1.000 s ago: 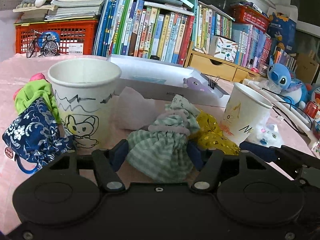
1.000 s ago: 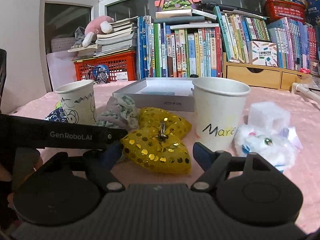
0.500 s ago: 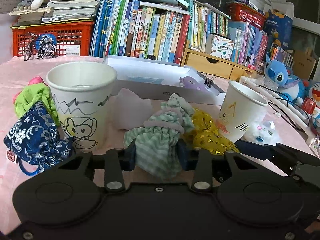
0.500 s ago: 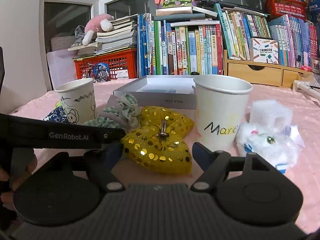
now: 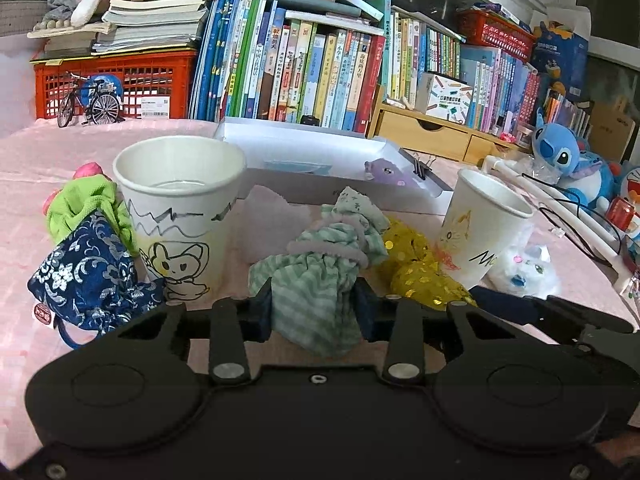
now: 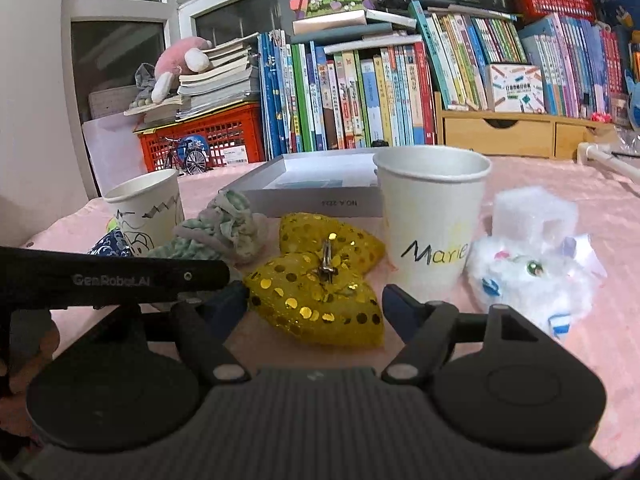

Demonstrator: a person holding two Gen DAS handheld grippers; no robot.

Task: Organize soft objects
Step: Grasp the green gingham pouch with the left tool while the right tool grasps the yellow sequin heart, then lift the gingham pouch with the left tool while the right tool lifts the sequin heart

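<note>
**Soft pouch pinched, sequin bow lined up**

Cloth is bunching under the left gripper point(image 5: 314, 310): its blue pads are pressed in on both flanks of the green-and-white striped drawstring fabric pouch point(image 5: 320, 276), low on the body below the grey gathered neck. The pouch sits on the pink tablecloth point(image 5: 24, 184), between the white paper cup with the cartoon drawing point(image 5: 180, 216) and the yellow sequinned fabric bow point(image 5: 420, 268). It looks light and floppy, with no stiffness to speak of, so I judge a grip on the bulk of the body will hold better than one on the loose frilled top, which would likely slip through or let the rest dangle.

Over on the other side, the right gripper point(image 6: 314, 306) has its jaws fairly wide and closing, one pad at each end of the bow's near lobe; whether they touch it yet I cannot tell. The bow looks padded and squashy, but its sequins may be slick, and a metal clip point(image 6: 326, 258) sits at the knot. The fat lobe seems the safest hold. The white paper cup lettered "Marie" point(image 6: 432, 220) stands just beside it and could tip at a nudge.
</note>
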